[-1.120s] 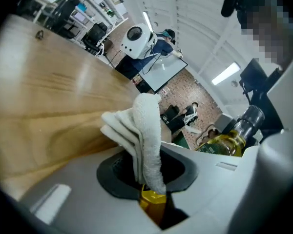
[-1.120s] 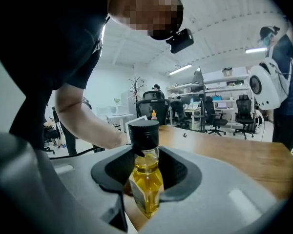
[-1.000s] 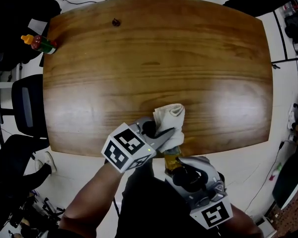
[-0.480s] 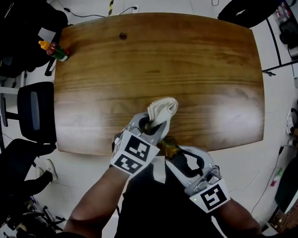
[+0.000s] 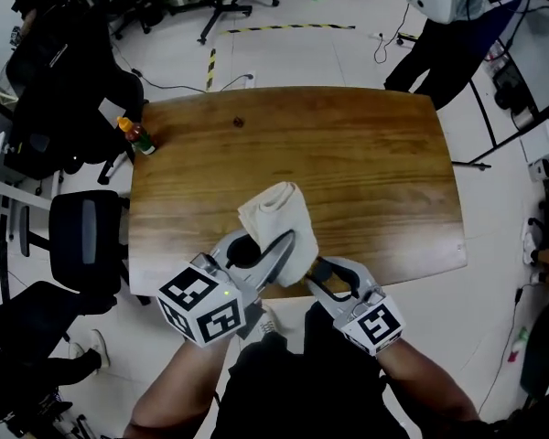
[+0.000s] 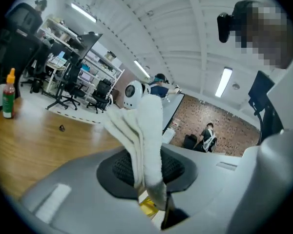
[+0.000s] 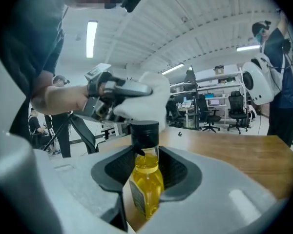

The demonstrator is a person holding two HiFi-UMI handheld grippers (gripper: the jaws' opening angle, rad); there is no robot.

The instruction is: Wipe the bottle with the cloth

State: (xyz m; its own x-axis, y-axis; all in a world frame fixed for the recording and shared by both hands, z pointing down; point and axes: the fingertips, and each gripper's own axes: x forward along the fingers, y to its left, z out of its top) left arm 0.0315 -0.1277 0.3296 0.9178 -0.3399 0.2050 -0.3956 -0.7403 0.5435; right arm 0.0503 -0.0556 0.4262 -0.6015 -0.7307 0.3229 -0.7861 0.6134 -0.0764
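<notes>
My left gripper (image 5: 279,245) is shut on a folded white cloth (image 5: 276,219), which sticks up past its jaws over the table's near edge. In the left gripper view the cloth (image 6: 145,140) stands pinched between the dark pads, with a yellow bit of the bottle (image 6: 149,206) below it. My right gripper (image 5: 318,269) is shut on a small bottle (image 7: 145,182) of yellow liquid with a black cap (image 7: 144,131), held upright. In the right gripper view the cloth (image 7: 149,99) and the left gripper hang just above and behind the cap. The cloth hides the bottle in the head view.
The wooden table (image 5: 366,172) carries a small orange-capped bottle (image 5: 137,135) at its far left corner and a tiny dark thing (image 5: 239,123) near the far edge. Office chairs (image 5: 82,231) stand to the left. A person (image 5: 439,35) stands beyond the table's far right corner.
My left gripper has lifted the cloth from the bottle's side to above its cap. The right gripper and bottle have stayed put. The head view has tilted up.
</notes>
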